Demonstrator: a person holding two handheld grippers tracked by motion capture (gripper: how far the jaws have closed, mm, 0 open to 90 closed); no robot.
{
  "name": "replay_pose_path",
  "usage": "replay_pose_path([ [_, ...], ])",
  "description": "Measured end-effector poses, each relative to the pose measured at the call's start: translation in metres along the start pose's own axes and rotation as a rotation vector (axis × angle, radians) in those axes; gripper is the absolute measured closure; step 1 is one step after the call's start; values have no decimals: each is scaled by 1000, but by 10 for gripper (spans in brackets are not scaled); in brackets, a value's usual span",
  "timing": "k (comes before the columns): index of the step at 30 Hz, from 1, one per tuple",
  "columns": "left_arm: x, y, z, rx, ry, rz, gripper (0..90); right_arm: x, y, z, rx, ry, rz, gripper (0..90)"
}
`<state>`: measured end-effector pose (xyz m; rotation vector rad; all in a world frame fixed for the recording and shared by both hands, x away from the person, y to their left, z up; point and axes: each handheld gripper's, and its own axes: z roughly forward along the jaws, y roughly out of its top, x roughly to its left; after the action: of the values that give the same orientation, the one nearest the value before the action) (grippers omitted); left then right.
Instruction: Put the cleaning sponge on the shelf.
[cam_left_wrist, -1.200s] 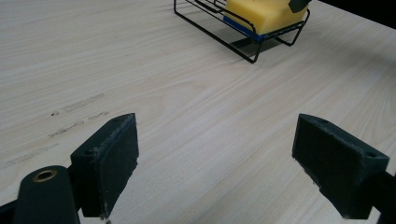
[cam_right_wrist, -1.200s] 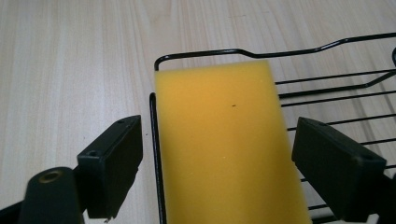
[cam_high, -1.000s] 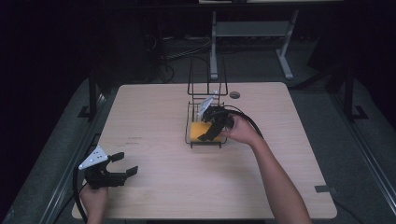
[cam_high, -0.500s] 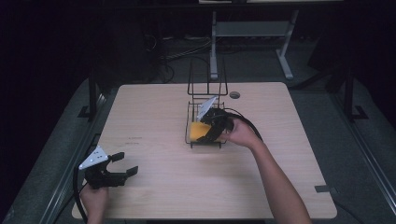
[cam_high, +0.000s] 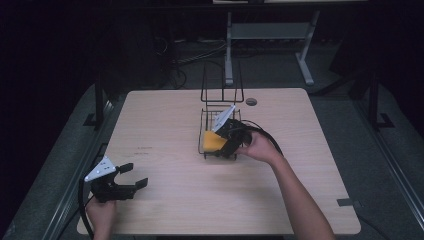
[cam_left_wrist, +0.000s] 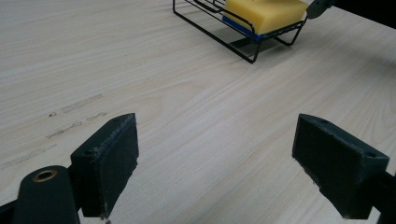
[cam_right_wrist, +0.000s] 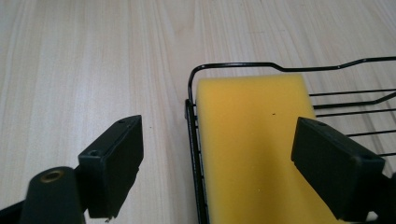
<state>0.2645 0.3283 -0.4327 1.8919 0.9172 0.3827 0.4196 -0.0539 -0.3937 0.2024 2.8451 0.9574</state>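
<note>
Sponge (cam_right_wrist: 254, 140) lies flat in the wire rack (cam_right_wrist: 191, 121), against the rack's end rim. Right gripper (cam_high: 227, 142) sits at the rack's near end, above the sponge: one jaw over the sponge, the other outside the rim over bare table (cam_high: 165, 120). Rack's tall wire back (cam_high: 221, 82) stands beyond that gripper. Left gripper (cam_high: 122, 184) is well apart at the table's near-left corner; rack and sponge lie far ahead of it, to its right.
</note>
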Motion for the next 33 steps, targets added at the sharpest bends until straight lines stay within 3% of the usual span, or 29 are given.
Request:
replay_pose_path([
  [10, 0, 0, 0, 1, 5, -1, 141, 11, -6, -2, 3, -2, -18, 165],
  [24, 0, 0, 1, 4, 6, 1, 141, 30, -21, -18, 3, -20, -24, 165],
  [33, 0, -1, 1, 6, 3, 0, 141, 39, -39, -25, 16, -22, 4, 165],
])
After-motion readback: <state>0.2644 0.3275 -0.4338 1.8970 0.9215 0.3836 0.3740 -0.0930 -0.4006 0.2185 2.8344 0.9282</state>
